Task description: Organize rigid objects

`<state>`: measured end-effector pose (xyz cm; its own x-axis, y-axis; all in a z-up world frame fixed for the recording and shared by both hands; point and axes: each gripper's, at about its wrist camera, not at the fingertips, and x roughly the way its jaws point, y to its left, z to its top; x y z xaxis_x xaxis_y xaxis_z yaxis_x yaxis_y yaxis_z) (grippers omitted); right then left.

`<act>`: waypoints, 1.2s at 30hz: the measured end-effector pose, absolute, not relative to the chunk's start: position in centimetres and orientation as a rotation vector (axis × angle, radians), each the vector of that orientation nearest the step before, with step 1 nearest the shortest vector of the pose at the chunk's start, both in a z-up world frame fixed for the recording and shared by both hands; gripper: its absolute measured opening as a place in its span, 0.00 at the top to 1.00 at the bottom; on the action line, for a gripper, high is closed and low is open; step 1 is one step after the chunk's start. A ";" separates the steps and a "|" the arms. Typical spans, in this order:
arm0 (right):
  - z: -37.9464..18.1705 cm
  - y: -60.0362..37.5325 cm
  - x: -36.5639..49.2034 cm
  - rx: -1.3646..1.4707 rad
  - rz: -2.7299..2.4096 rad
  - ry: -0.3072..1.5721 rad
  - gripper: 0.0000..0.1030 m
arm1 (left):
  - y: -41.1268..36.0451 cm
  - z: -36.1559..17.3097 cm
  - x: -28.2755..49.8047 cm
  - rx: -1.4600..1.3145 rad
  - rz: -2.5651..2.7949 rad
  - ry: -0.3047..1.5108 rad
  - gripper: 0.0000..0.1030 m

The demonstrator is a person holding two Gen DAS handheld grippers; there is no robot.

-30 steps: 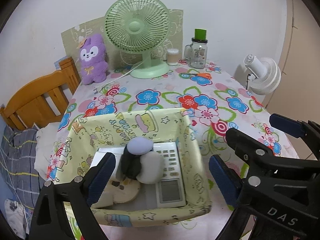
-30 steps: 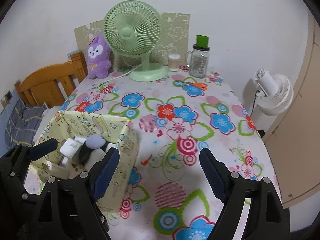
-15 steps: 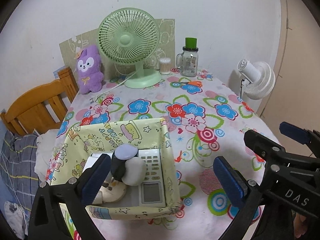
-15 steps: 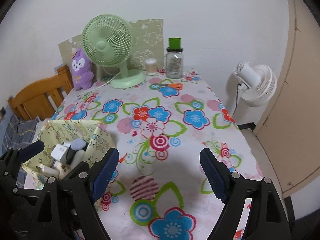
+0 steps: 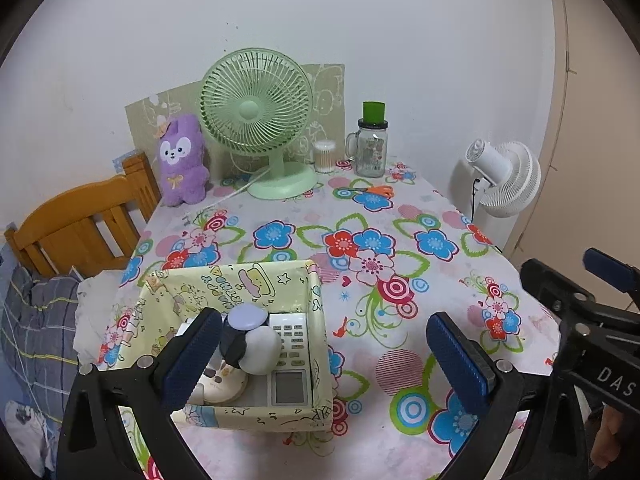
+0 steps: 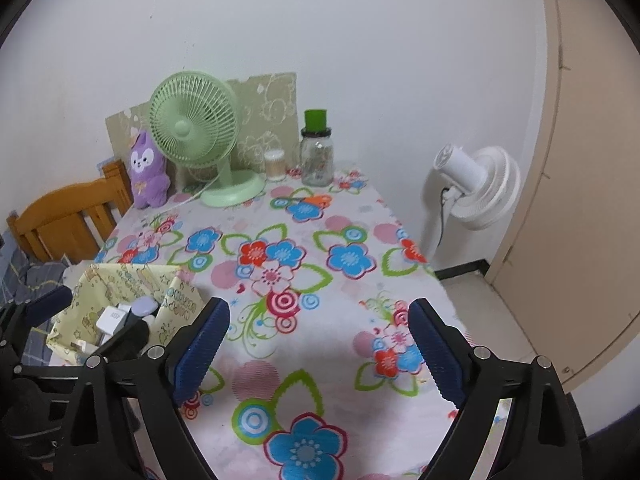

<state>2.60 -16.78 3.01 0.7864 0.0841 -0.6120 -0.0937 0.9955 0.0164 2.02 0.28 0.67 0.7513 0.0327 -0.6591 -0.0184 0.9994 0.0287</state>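
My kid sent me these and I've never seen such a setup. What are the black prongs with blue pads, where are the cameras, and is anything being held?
No robot here: a person holds a hand-held claw in each hand, each with a fisheye camera looking along its two fingers. One picture looks out from the left claw, the other from the right claw. Both hold nothing; the right one's jaws are opening. On the flowered table sits a yellow box containing a remote and other small items. At the back stand a green fan, a purple plush, a jar and scissors.
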 end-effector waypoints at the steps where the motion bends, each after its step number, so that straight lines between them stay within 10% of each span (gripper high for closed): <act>1: 3.2 -16.9 2.4 -0.013 0.095 0.652 0.09 | 0.3 0.6 2.0 0.021 0.027 0.720 0.00; 36: 3.9 -17.3 0.4 0.001 0.087 0.605 0.08 | 0.7 2.3 -0.5 0.021 0.029 0.652 0.00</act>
<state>0.38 -17.32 3.87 0.8192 0.0819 -0.5677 -0.0811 0.9963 0.0266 -0.48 0.71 2.28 0.7944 0.0339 -0.6064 -0.0210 0.9994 0.0284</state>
